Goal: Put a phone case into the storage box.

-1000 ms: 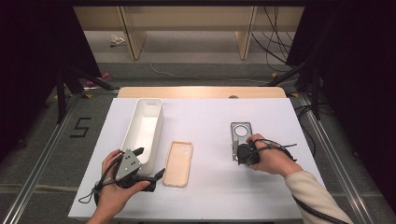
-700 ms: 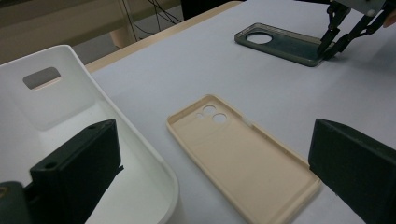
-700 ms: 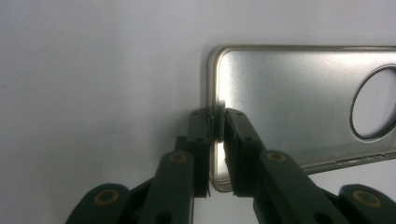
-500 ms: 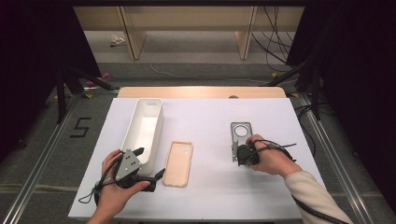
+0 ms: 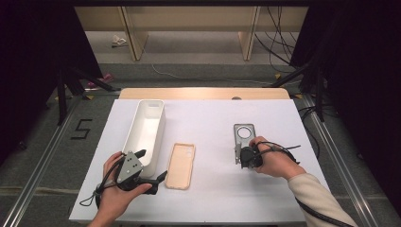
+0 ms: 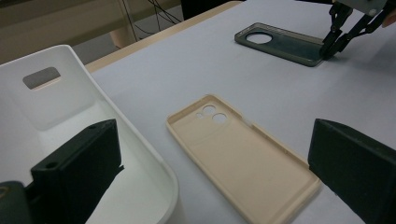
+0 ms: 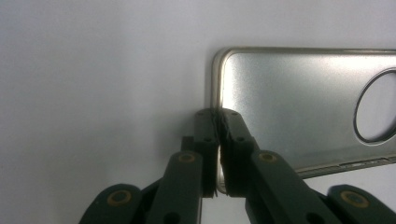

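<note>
A dark grey phone case [image 5: 245,135] with a round camera hole lies on the white table at the right. My right gripper [image 5: 238,156] is shut on its near long edge; in the right gripper view the jaws of the right gripper [image 7: 218,116] pinch the rim of the grey case [image 7: 299,107]. A beige phone case [image 5: 180,165] lies flat left of centre. My left gripper [image 5: 152,164] is open near the front edge. In the left gripper view one jaw of the left gripper [image 6: 215,135] hangs over the white bin [image 6: 144,154], the other past the beige case [image 6: 243,158].
The long white bin [image 5: 163,124] stands lengthwise left of the beige case, with nothing visible inside. The white table sheet [image 5: 208,118] ends at a wooden strip at the back. Farther off in the left gripper view are the grey case [image 6: 280,42] and the right gripper [image 6: 329,46].
</note>
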Demonstrator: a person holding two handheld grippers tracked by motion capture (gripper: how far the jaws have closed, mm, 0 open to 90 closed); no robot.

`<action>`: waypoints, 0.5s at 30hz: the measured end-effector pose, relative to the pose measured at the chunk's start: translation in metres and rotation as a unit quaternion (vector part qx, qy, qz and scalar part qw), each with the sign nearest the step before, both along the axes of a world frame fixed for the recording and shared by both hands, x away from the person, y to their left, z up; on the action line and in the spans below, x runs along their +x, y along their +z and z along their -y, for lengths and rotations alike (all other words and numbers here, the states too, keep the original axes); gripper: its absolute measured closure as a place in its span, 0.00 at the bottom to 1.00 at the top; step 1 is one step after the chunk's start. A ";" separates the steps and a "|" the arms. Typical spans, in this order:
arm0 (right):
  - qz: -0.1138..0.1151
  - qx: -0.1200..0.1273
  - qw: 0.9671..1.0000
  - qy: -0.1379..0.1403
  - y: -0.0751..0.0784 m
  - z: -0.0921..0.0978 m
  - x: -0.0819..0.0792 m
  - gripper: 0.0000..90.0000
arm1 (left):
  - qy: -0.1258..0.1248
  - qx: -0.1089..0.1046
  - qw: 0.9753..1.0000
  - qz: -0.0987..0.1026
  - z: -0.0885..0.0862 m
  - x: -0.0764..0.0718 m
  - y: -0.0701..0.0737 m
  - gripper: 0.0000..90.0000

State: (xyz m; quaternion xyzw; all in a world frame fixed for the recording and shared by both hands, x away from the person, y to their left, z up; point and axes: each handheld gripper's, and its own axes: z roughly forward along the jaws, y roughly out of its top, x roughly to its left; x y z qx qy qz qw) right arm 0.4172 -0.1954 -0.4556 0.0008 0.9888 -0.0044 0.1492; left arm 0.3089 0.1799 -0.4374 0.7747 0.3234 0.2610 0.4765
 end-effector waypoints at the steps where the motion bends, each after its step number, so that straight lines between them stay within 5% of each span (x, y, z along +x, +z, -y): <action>1: 0.000 -0.001 1.000 -0.001 0.000 0.000 0.000 0.96 | 0.000 0.000 1.000 0.000 0.000 0.000 0.000 0.02; 15: 0.000 0.005 1.000 -0.003 0.001 0.002 -0.001 0.98 | 0.001 0.000 1.000 0.000 0.000 0.000 0.000 0.02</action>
